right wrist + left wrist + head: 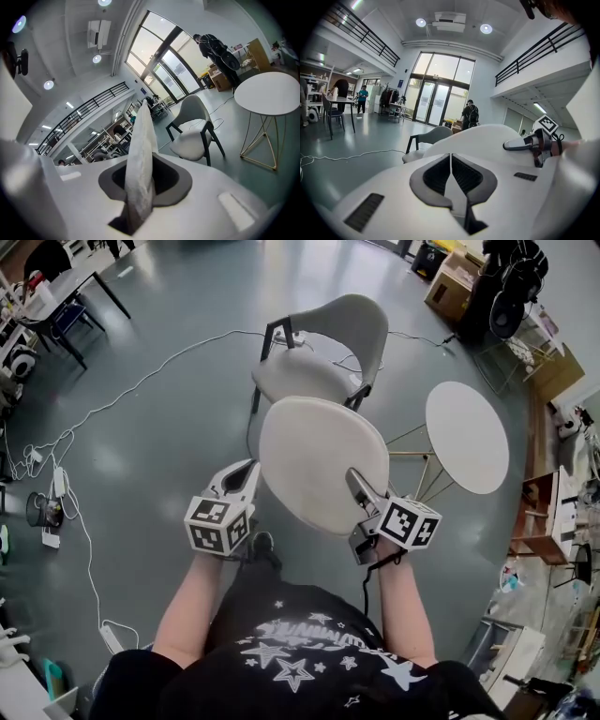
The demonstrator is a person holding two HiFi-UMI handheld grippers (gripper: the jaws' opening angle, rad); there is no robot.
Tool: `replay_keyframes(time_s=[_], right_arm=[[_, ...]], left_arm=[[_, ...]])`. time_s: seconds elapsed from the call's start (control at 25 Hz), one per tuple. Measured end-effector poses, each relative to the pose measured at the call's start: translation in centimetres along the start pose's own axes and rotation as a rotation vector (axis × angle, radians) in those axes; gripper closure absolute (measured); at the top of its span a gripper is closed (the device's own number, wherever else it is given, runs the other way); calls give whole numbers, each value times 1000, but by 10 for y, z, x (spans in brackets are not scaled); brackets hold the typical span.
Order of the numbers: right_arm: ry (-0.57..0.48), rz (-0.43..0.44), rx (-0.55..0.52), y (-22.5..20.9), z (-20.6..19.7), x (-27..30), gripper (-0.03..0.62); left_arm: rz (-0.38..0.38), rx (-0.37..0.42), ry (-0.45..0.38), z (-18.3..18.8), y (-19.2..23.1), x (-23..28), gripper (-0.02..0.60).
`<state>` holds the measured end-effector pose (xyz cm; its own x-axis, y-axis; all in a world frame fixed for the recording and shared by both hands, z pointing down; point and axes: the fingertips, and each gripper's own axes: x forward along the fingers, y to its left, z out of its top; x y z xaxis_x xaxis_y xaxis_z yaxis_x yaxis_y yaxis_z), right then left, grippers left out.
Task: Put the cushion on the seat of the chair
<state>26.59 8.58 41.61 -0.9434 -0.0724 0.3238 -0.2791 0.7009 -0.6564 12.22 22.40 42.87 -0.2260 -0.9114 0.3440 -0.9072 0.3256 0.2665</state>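
Note:
A round white cushion (323,460) hangs in the air in front of me, held by both grippers. My left gripper (251,472) pinches its left edge, jaws shut on a thin fold of the cover (450,161). On the right rim, my right gripper (356,482) is shut on the cushion (143,154), which stands edge-on between its jaws (147,164). Just beyond the cushion stands the grey chair (300,376) with dark legs, its padded seat bare. The chair (194,140) faces me in the right gripper view and also shows in the left gripper view (431,137).
A round white table (467,435) on thin gold legs stands right of the chair. White cables (141,381) trail over the grey floor at left. Cardboard boxes (450,282) sit at the far right and a dark desk (66,296) at the far left. A person (468,115) stands by the far glass doors.

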Motion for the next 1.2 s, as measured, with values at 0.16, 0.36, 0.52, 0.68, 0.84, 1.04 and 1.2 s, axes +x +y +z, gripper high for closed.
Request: replay_keyframes(time_s=[0.16, 0.36, 0.52, 0.68, 0.84, 1.04, 1.2], right_arm=[[-10, -31, 16, 3, 20, 40, 536], [-16, -64, 41, 5, 33, 80, 536], [-22, -90, 73, 2, 37, 100, 536], [-35, -129, 97, -2, 37, 109, 536], [-31, -158, 113, -12, 33, 107, 536], [-42, -168, 158, -42, 40, 109, 536], [-48, -160, 189, -67, 62, 123, 536]], left_arm=[[7, -12, -10, 20, 43, 11, 561], [18, -30, -10, 35, 94, 18, 561], [15, -47, 6, 37, 122, 24, 561], [-6, -48, 26, 37, 135, 32, 561], [-24, -53, 38, 37, 138, 45, 561], [-34, -45, 70, 32, 129, 71, 561], [-16, -44, 94, 38, 123, 92, 561]])
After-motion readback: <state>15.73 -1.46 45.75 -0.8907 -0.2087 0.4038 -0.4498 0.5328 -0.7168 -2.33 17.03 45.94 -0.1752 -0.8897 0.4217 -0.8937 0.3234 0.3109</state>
